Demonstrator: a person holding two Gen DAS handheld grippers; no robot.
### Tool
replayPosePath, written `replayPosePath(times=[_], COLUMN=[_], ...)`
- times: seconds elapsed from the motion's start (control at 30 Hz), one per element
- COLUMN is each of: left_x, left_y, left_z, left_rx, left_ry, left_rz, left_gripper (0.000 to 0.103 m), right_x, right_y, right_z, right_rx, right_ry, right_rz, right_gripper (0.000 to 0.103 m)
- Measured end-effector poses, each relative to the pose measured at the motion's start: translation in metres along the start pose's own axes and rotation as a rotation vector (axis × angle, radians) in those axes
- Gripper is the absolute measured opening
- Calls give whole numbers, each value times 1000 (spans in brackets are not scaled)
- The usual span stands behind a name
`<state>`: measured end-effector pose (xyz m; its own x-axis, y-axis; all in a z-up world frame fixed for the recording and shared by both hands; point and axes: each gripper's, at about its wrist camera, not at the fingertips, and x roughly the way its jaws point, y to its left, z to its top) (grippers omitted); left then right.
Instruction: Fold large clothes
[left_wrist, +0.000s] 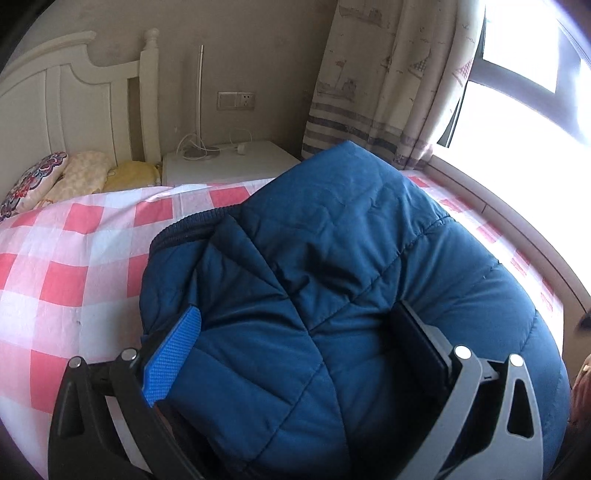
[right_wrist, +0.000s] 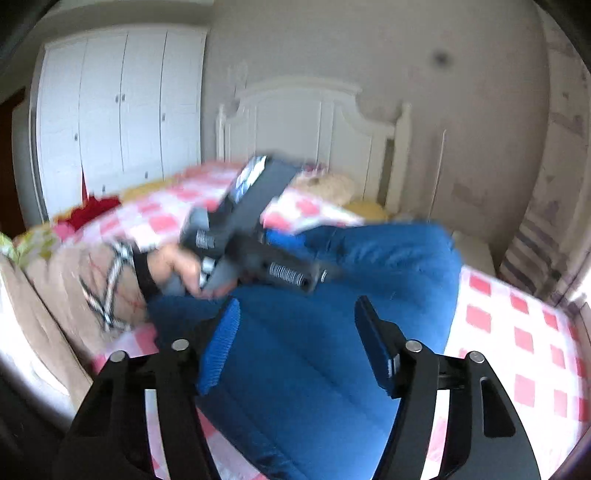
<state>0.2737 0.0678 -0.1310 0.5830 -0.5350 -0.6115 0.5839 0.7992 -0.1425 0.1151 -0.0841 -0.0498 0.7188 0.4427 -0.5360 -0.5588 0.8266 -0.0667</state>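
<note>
A blue quilted padded jacket (left_wrist: 332, 258) lies bunched on the pink-and-white checked bed (left_wrist: 74, 258). My left gripper (left_wrist: 295, 332) sits wide open around a thick fold of the jacket, which fills the gap between the fingers. In the right wrist view the jacket (right_wrist: 314, 350) lies below my right gripper (right_wrist: 295, 332), which is open and hovers just above the fabric. The left gripper's body (right_wrist: 251, 236) and the hand holding it show ahead, blurred.
Pillows (left_wrist: 55, 177) and a white headboard (left_wrist: 55, 92) are at the bed's far end, beside a white nightstand (left_wrist: 229, 162) with a lamp. A curtain (left_wrist: 388, 81) and bright window are at right. A white wardrobe (right_wrist: 118, 110) stands behind. Red clothing (right_wrist: 92, 210) lies on the bed.
</note>
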Motion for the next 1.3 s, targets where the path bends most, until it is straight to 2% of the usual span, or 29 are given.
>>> replayPosePath(times=[0.07, 0.1, 0.3, 0.4, 0.43, 0.5, 0.57, 0.6, 0.67, 0.73, 0.8, 0.87, 0.93, 1.03, 1.1, 1.17, 1.27, 1.3], left_x=[-3, -4, -7, -7, -7, -14, -31, -40, -67, -77, -63, -28, -21, -25, -25, -24, -22, -22], left_y=[1, 2, 6, 6, 3, -14, -36, -42, -55, -68, -76, -61, -44, -23, -24, -22, -13, -11], left_z=[-2, -4, -9, -9, -7, 0, 14, 20, 30, 29, 18, 2, -10, -23, -28, -29, -28, -29], left_rx=[-6, -12, -34, -35, -23, 43, 89, 71, -19, -40, -23, -66, -138, -243, -257, -263, -290, -298], left_ry=[-15, -23, -49, -44, -31, 6, 48, 55, 49, 29, 56, 138, 69, 3, -22, -27, -30, -34], left_rz=[-1, -2, 7, 6, 26, 177, 369, 388, 287, 227, 244, 270, 170, 147, 155, 150, 128, 122], left_gripper=[101, 101, 101, 101, 101, 101, 101, 101, 101, 101, 101, 101, 101, 101, 101, 101, 101, 101], right_x=[14, 24, 38, 46, 47, 53, 51, 51, 52, 53, 52, 49, 40, 17, 2, -10, -9, -1], right_y=[32, 46, 44, 42, 41, 40, 38, 37, 38, 38, 38, 40, 42, 27, 5, -32, -92, -111], right_z=[-21, -26, -26, -30, -29, -37, -38, -39, -39, -39, -40, -40, -39, -38, -33, -21, 4, 14], right_rx=[-63, -116, -135, -131, -130, -123, -119, -117, -122, -128, -130, -141, -161, -188, -160, -79, 47, 73], right_ry=[75, 75, 95, 102, 103, 99, 95, 93, 86, 78, 72, 69, 74, 89, 69, 13, -63, -71], right_rz=[16, -12, 4, 3, 8, 16, 16, 14, 8, 5, 1, -19, -7, 105, 138, 113, 26, -4], right_gripper=[64, 64, 65, 65, 65, 65, 65, 65, 65, 65, 65, 65, 65, 65, 65, 65, 64, 57])
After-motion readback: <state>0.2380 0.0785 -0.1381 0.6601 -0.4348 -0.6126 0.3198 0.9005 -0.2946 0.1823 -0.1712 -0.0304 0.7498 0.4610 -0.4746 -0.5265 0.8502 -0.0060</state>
